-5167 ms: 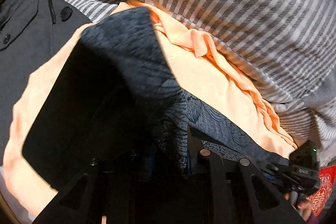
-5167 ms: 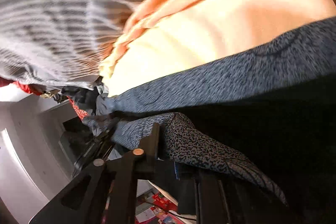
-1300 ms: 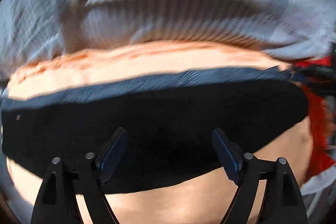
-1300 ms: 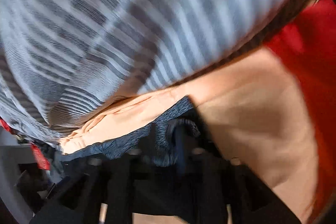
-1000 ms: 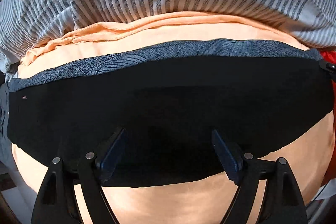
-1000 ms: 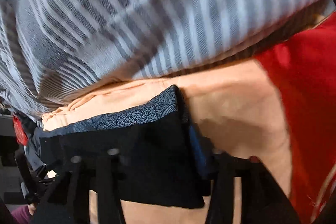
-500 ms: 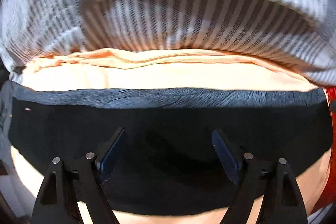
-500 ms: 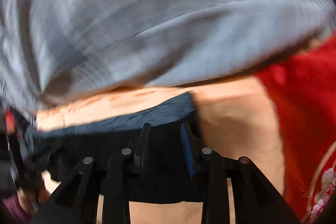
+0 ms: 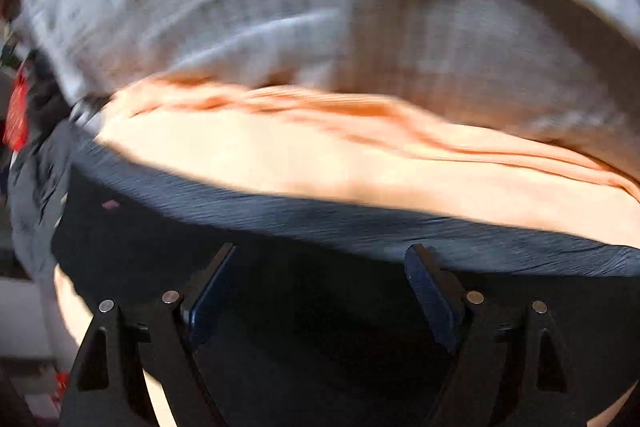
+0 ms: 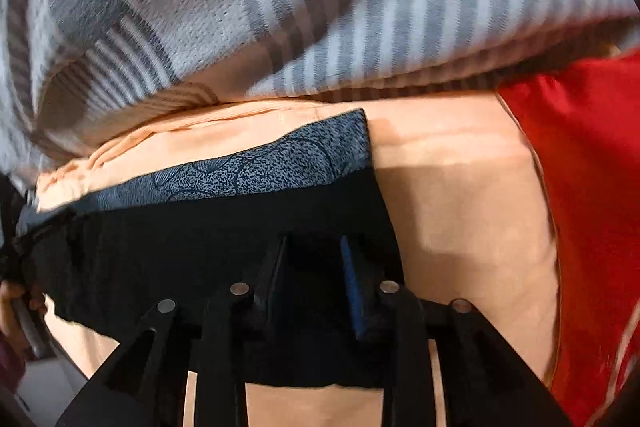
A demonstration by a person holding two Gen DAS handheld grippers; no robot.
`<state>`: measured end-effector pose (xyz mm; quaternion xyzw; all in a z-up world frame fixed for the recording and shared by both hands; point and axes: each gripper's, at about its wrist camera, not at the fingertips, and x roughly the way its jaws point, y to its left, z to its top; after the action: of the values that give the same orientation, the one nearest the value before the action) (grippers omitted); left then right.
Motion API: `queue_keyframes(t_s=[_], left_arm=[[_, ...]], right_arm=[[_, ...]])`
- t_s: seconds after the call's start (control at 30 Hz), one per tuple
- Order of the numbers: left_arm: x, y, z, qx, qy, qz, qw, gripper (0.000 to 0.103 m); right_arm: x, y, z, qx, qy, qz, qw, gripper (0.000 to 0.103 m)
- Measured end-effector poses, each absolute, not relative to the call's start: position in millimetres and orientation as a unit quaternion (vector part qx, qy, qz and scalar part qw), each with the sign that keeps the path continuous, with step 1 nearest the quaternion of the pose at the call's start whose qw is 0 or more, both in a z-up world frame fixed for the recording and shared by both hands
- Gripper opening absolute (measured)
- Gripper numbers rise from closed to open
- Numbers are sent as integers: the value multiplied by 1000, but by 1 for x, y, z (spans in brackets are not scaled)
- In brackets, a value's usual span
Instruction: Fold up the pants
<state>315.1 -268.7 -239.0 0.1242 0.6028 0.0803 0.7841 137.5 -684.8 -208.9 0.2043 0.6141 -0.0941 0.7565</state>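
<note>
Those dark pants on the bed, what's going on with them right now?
A person is folding the dark pants on an orange sheet, using a hand-held gripper in each hand. The pants lie as a flat folded strip, the patterned blue-grey side showing along its far edge. The left hand-held gripper is wide open above them, gripping nothing. The right hand-held gripper has just been opening at the strip's end, with no cloth visibly pinched.

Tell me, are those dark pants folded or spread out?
Folded. The dark pants lie as a compact layered band on the peach cloth, a patterned layer showing along the top edge and one square end.
</note>
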Motion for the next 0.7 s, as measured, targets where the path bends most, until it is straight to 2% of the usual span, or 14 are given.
queue_keyframes(t_s=[0.17,0.33,0.37,0.43,0.5,0.57,0.7], left_arm=[[306,-201,-231,150,596,96,783,85],[331,-169,-238,148,585,110,790,85],[329,-166,-240,153,582,112,791,85],[345,-153,-251,169,576,112,792,85],[357,-145,-259,180,575,115,790,85],[362,-131,-258,162,577,110,793,91],[352,-121,-236,157,583,79,793,91]], right_arm=[[134,-616,-191,181,602,-52,776,32],[148,-511,-201,157,610,1,777,32],[147,-505,-205,155,611,3,776,32],[151,-485,-213,157,616,5,772,42],[147,-476,-229,150,624,-12,767,45],[142,-463,-231,146,616,-33,773,45],[133,-458,-208,163,615,-44,770,46]])
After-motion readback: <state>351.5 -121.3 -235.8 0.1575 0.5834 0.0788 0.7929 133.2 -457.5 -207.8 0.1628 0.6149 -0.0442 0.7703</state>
